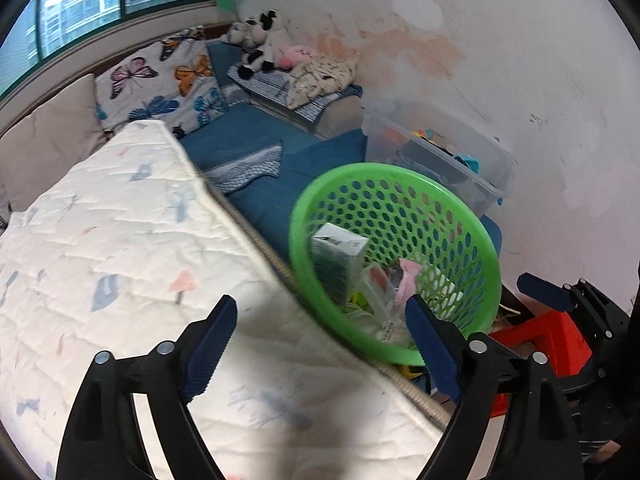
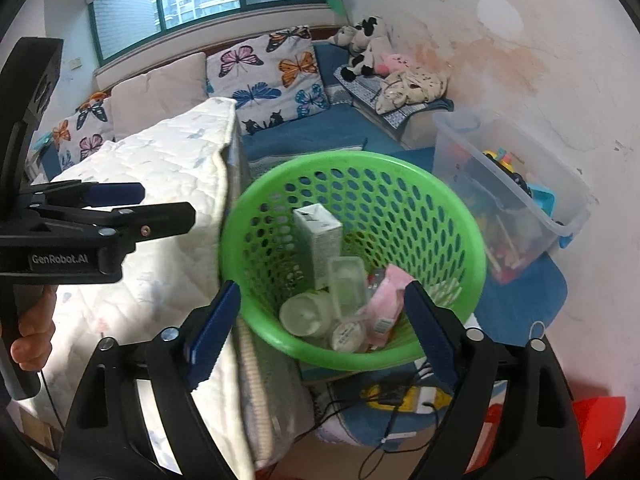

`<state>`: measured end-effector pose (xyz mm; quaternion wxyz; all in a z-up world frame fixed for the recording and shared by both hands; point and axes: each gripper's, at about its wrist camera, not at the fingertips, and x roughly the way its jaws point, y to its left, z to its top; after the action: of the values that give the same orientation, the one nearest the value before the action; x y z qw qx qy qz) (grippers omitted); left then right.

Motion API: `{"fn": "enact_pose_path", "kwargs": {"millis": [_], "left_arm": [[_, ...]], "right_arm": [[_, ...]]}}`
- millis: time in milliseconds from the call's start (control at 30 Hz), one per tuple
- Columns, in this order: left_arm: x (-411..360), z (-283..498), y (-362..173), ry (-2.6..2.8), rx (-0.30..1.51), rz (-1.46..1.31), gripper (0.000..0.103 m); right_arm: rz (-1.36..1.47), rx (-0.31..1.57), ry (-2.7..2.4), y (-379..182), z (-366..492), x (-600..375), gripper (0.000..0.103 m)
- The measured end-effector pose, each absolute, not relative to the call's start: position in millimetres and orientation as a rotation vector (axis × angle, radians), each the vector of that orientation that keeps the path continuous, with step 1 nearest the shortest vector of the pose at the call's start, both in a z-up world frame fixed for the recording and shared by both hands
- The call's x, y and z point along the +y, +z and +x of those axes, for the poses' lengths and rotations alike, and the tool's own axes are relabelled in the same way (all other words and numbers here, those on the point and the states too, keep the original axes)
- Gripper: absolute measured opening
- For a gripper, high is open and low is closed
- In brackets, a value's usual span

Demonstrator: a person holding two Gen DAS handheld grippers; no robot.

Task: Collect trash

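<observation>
A green perforated basket (image 1: 400, 170) (image 2: 360, 158) stands beside the mattress. It holds a white carton (image 1: 338, 256) (image 2: 320, 240), a pink wrapper (image 1: 408, 280) (image 2: 386, 300), a clear plastic tub (image 2: 348, 284) and round lidded cups (image 2: 304, 314). My left gripper (image 1: 320, 308) is open over the mattress edge, just left of the basket, with nothing between its fingers. My right gripper (image 2: 322, 292) hangs open above the basket's near rim, empty. In the right wrist view the left gripper (image 2: 116, 200) shows at the left, held by a hand (image 2: 32, 340).
A white quilted mattress (image 1: 120, 240) (image 2: 168, 160) fills the left. A clear storage bin (image 1: 440, 152) (image 2: 512, 200) of toys sits by the wall. A red stool (image 1: 548, 340) (image 2: 600, 432) and cables (image 2: 400, 396) lie below the basket. Butterfly pillows (image 2: 272, 72) line the blue sofa.
</observation>
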<state>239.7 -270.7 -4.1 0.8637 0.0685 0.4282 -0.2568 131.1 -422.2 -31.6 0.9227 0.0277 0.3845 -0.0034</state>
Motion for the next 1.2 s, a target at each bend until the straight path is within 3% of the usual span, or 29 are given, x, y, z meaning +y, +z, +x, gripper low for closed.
{"fn": "enact_pose_path", "kwargs": {"millis": [867, 933, 1200], "left_arm": [[-119.7, 181.3, 12.9, -0.256, 0.806, 0.087, 0.088], [-111.6, 175.8, 11.7, -0.233, 0.803, 0.091, 0.094], [-78.8, 155.6, 3.9, -0.176, 0.799, 0.07, 0.094]], "right_arm": [[-0.011, 0.746, 0.063, -23.8, 110.7, -326.8, 0.092], [-0.012, 0.746, 0.066, -24.7, 110.0, -321.3, 0.093], [-0.016, 0.745, 0.069, -25.6, 104.5, -299.6, 0.093]]}}
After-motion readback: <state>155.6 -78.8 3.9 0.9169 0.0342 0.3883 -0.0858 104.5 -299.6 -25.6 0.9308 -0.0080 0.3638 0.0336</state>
